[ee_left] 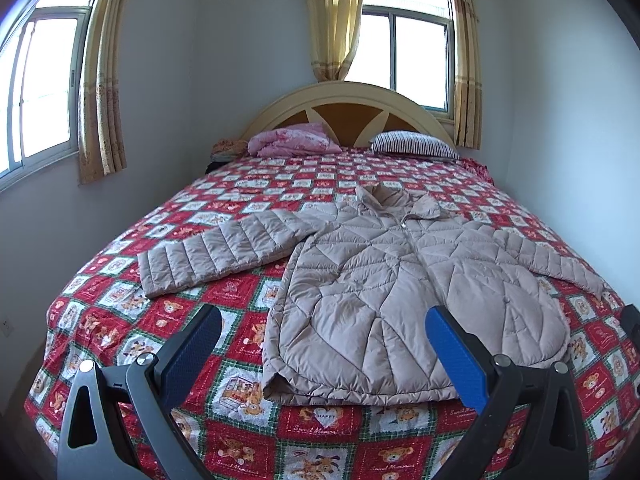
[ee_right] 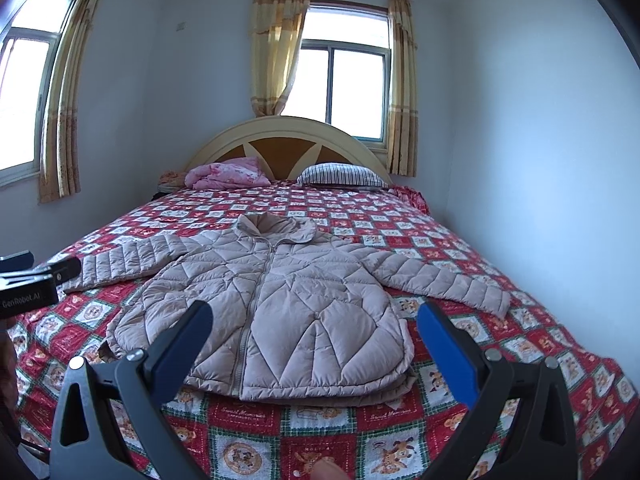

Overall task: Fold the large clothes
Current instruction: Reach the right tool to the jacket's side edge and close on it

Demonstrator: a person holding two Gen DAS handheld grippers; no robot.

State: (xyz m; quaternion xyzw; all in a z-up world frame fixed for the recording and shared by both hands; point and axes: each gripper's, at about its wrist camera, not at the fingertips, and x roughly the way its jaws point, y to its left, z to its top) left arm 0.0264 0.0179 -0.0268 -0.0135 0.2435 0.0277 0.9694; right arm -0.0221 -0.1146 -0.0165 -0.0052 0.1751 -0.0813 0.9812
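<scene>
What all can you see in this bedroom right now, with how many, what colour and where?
beige quilted puffer jacket: one, beige, spread flat, zipped, mid-bed
red teddy-bear patchwork bedspread: one, red and white, covering the bed
pink floral bundled quilt: one, pink, by the headboard
striped pillow: one, black and white, by the headboard
cream arched wooden headboard: one, far end
yellow curtains: at two windows
left tool: one, blue pads, open, empty
right tool: one, blue pads, open, empty

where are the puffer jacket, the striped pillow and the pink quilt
puffer jacket (ee_right: pixel 280 312): right wrist view, chest panel by the zip
striped pillow (ee_right: pixel 340 174): right wrist view, top face
pink quilt (ee_left: pixel 292 142): left wrist view, middle of bundle
</scene>
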